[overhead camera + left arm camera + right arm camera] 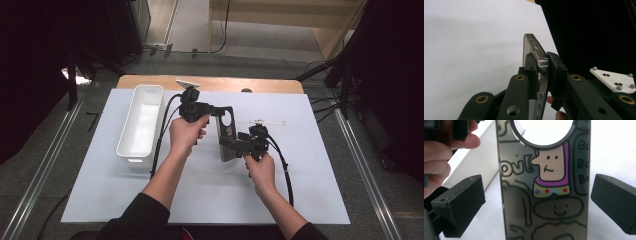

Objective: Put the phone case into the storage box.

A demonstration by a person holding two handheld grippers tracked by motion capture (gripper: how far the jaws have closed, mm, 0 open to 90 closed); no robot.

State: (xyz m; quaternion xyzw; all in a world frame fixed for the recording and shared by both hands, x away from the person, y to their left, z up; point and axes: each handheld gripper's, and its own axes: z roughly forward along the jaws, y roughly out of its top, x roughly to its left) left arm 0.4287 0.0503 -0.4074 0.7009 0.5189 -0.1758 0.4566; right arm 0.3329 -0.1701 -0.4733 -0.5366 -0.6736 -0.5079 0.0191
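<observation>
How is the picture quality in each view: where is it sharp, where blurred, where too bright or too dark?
High view: even light on the white sheet, surroundings almost black, slightly soft. Left gripper view: the phone case edge has glints, the sheet looks washed out, the right side is black, near parts of the gripper are blurred. Right gripper view: the case drawing is fairly sharp, the background is overexposed, the hand is soft.

From the phone case [227, 137] at mid-counter, the white sheet [315, 195] lies bare toward 4 through 8 o'clock. At 9 o'clock the white bin [141, 125] blocks passage. At 2 o'clock a thin clear stick [267, 121] lies flat, with open sheet beyond it.
</observation>
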